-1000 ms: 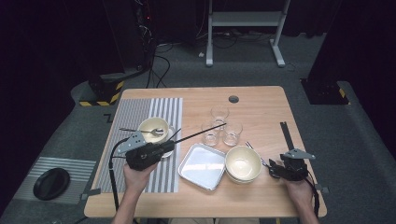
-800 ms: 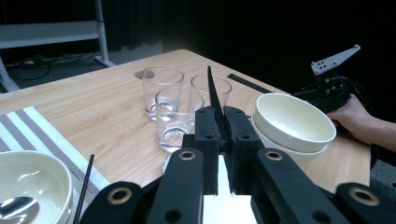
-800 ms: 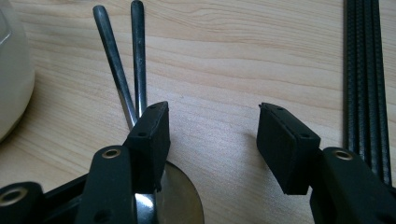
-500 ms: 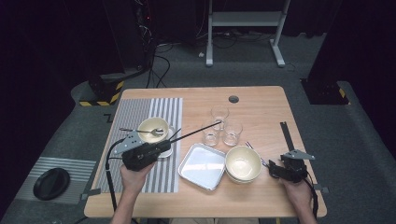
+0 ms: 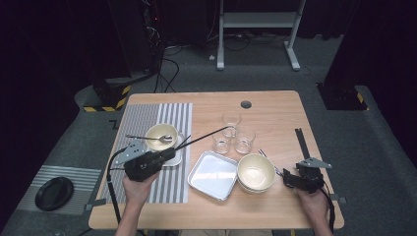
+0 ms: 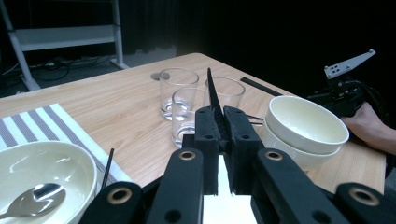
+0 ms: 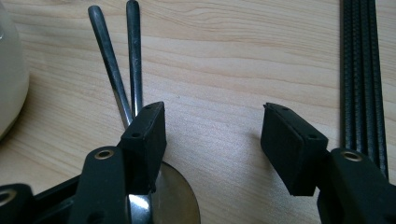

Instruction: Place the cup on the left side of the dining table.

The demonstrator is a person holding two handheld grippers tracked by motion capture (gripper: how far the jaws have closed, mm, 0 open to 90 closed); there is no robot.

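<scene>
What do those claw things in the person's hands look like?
Each hand-held gripper is chunky and black. The left hand-held gripper trails a black cable off the table's near edge. The right hand-held gripper carries a grey three-cornered plate on top. Up close, the jaws are flat black arms with brass-ringed holes and blocky black pads. The forearms are bare, no sleeves.

Cream bowls (image 5: 255,172), a grey-and-white striped mat (image 5: 157,118), a silver tray (image 5: 212,175), a light wooden table (image 5: 275,108).

The left gripper (image 6: 218,140) is pinching a black chopstick (image 6: 212,95) between its closed fingers (image 6: 207,140), pointing toward three glasses (image 6: 177,93) and stacked bowls (image 6: 306,128) on the desk (image 6: 116,100).
</scene>
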